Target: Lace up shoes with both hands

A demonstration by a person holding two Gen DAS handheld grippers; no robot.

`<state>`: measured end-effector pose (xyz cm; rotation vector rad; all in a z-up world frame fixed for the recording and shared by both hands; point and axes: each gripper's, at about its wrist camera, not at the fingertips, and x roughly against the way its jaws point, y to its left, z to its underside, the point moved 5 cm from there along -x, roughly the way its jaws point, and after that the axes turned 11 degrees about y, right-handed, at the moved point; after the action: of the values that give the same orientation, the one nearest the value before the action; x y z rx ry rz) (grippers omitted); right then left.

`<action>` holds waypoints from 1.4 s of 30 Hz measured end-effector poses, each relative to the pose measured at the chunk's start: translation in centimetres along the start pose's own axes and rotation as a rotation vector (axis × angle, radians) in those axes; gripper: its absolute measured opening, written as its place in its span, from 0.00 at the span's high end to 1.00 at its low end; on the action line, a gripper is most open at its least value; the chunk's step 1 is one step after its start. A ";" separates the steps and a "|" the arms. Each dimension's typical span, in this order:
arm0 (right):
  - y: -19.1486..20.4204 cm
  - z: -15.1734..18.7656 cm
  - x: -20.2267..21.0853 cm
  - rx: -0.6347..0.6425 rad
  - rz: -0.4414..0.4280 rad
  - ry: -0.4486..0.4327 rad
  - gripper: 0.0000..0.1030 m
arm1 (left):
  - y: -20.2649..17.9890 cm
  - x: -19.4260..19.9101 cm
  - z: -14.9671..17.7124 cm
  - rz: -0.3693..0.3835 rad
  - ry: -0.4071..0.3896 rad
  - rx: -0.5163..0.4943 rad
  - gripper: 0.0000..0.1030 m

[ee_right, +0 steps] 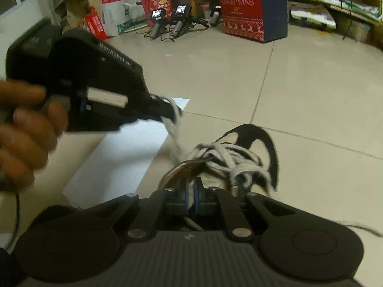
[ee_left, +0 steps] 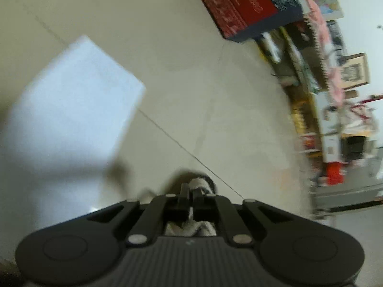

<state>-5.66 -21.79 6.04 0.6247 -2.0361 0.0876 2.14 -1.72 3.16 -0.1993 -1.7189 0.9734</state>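
Two grippers [ee_right: 167,110] [ee_right: 190,192], one shoe [ee_right: 258,148]

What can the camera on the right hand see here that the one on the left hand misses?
Only the right view shows the shoe, the hand holding the left tool, and two small screens.

Only the left view shows a framed picture.

Both show the lace pinched in the left tool, the white sheet and the Christmas box.
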 end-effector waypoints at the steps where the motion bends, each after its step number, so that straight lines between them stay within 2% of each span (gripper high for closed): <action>1: -0.2 0.0 0.2 -0.008 -0.002 0.000 0.94 | 0.4 1.2 -1.7 -0.042 -0.049 -0.003 0.98; 4: -0.7 0.2 0.6 -0.042 -0.032 -0.006 0.94 | 2.6 5.4 -6.1 -0.157 -0.179 0.014 0.98; 6: -0.6 0.2 0.6 -0.048 -0.049 -0.011 0.94 | 4.7 6.8 -5.8 -0.291 -0.169 0.024 0.98; 8: -0.1 0.1 0.4 -0.034 -0.055 -0.009 0.94 | 8.0 6.2 -3.5 -0.370 -0.050 0.134 0.98; 9: 0.1 0.1 0.3 -0.026 -0.054 -0.005 0.94 | 9.7 5.8 -2.3 -0.348 0.019 0.219 0.98; 11: 0.4 0.3 0.3 -0.014 -0.057 0.000 0.94 | 12.3 4.9 -0.3 -0.320 0.132 0.321 0.98; 12: 0.6 0.5 0.4 -0.008 -0.060 0.003 0.94 | 13.0 5.0 0.0 -0.343 0.141 0.304 0.98; 14: 0.6 0.5 0.4 -0.012 -0.062 0.004 0.94 | 13.1 5.8 -0.4 -0.346 0.126 0.258 0.98; 16: 0.5 0.5 0.4 -0.019 -0.064 0.004 0.94 | 12.6 6.9 -0.9 -0.313 0.112 0.215 0.98; 18: 0.5 0.5 0.3 -0.025 -0.066 0.003 0.94 | 11.8 7.9 -1.2 -0.269 0.108 0.217 0.98; 21: 0.8 0.3 0.2 -0.019 -0.063 0.003 0.94 | 11.1 8.1 -0.8 -0.162 0.123 0.263 0.98; 25: 0.7 0.2 0.0 0.001 -0.053 0.003 0.94 | 9.2 6.0 0.1 -0.033 0.127 0.288 0.98; 28: 0.2 0.4 -0.2 0.039 -0.027 0.010 0.96 | 6.2 4.0 0.1 0.079 0.137 0.293 0.98; 29: 0.1 0.4 -0.2 0.052 -0.018 0.012 0.98 | 5.2 3.3 0.1 0.097 0.138 0.274 0.98; 35: 1.0 0.0 -0.6 0.229 -0.004 0.055 0.98 | 0.1 0.9 -0.2 0.207 0.129 0.199 0.98; 37: 1.1 -0.3 -0.7 0.245 0.009 0.051 0.97 | -1.3 0.5 0.1 0.177 0.106 0.105 0.98; 42: 0.4 -1.0 -0.7 0.209 0.030 0.038 0.96 | -1.2 -1.4 1.4 0.105 0.119 0.023 0.98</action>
<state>-4.76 -20.83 6.10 0.7161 -2.0154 0.3313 1.81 -3.98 2.86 -0.3289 -1.6009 1.0376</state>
